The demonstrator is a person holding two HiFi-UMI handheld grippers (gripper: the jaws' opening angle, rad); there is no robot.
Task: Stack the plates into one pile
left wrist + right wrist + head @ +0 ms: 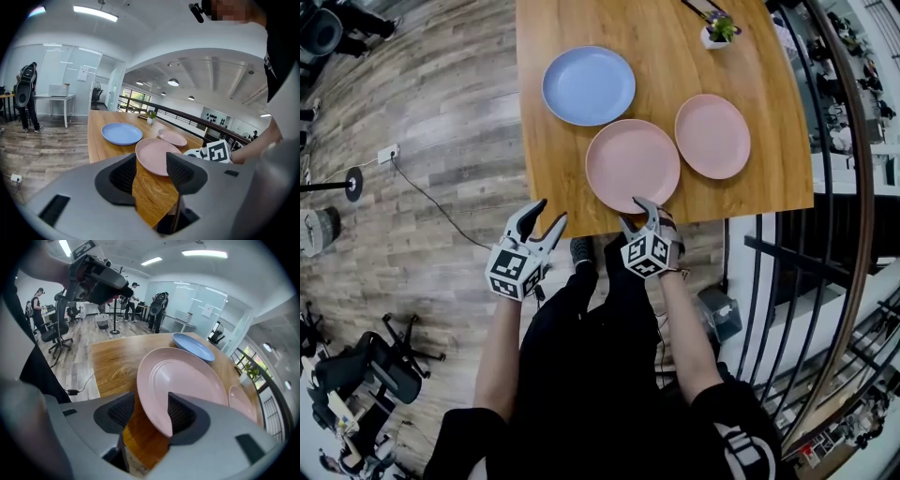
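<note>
Three plates lie flat, side by side, on the counter (551, 178), none yet stacked. A blue plate (589, 85) is at the far left, a near pink plate (633, 165) at the front edge and a far pink plate (712, 136) close to its right. Whether the two pink rims touch cannot be told. A potted plant (716, 30) stands at the far edge, clear of the work. The right claw (633, 213) hangs at the counter's front edge, angled steeply down, with its jaws wide apart and gripping nothing. In the right gripper view the front rim of the near pink plate shows in the gap between the jaws, but no pad presses on it. This pose suits a pinch on the rim, likely the only part of a flat-lying plate that a two-jaw claw can take. The left claw (550, 212) is just off the front edge to the left, also spread and empty, and points more nearly level toward the same plate. It is probably held aside to leave room, or to be ready to steady the plate. The task appears to be at its first pick-up. A shallow bite on the thin rim could let the plate tip or slip.
</note>
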